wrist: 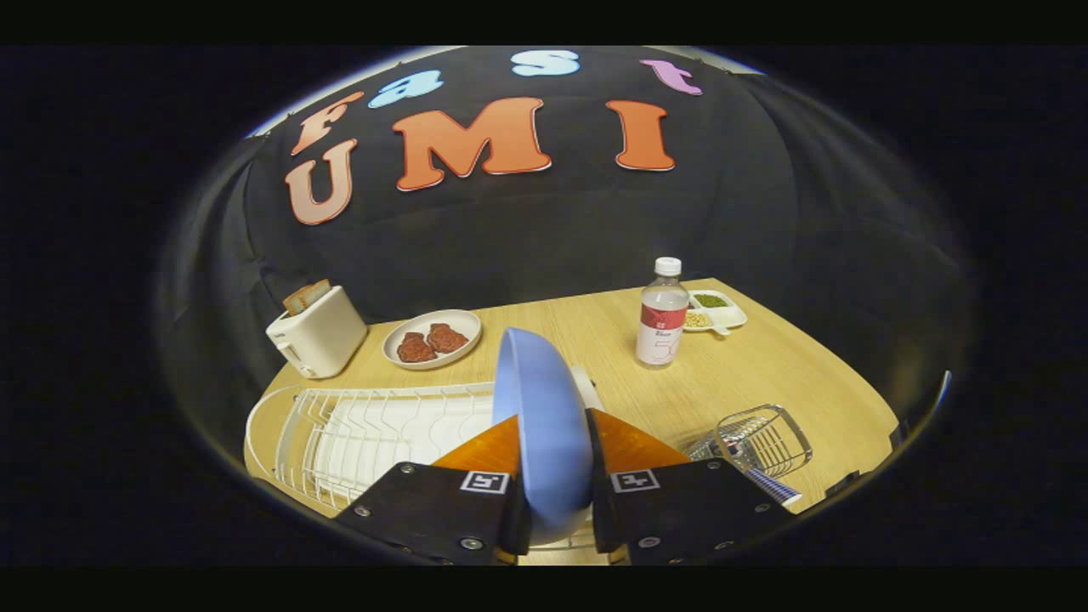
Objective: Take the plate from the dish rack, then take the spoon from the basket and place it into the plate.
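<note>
A light blue plate (544, 425) stands on edge between my two fingers (489, 450), and my gripper (552, 476) is shut on it. The plate is held above the right end of the white wire dish rack (357, 433), which lies to the left of the fingers. To the right of the fingers sits a wire basket (761, 438) on the wooden table (765, 374); I cannot make out the spoon inside it.
Beyond the rack a white toaster (319, 336) holds bread, and a white plate with brown food (432, 338) sits beside it. A water bottle (662, 314) and a small white divided dish (716, 310) stand farther back to the right.
</note>
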Demonstrator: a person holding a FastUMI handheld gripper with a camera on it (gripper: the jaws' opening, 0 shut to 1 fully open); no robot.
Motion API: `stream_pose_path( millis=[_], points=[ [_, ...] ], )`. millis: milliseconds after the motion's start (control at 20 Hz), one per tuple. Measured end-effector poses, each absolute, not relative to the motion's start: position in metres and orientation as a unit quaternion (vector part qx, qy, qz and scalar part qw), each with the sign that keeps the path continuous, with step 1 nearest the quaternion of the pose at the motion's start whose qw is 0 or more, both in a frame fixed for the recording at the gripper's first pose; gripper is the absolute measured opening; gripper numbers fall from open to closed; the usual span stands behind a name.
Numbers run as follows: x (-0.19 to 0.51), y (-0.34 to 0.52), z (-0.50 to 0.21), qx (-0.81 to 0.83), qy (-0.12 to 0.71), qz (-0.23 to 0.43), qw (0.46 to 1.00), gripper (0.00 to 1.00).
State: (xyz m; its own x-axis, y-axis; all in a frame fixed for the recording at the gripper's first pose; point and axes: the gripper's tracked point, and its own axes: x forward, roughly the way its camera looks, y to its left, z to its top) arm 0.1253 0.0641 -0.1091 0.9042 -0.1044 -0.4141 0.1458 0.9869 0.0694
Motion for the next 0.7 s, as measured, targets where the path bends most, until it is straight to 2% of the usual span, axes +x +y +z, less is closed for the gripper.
stream_pose_path(
  millis=[500, 700],
  points=[
    [0.131, 0.053, -0.067, -0.018, 0.152, -0.116, 0.981, 0.25],
    [0.123, 0.07, -0.046, 0.001, 0.133, -0.092, 0.987, 0.25]
  ],
)
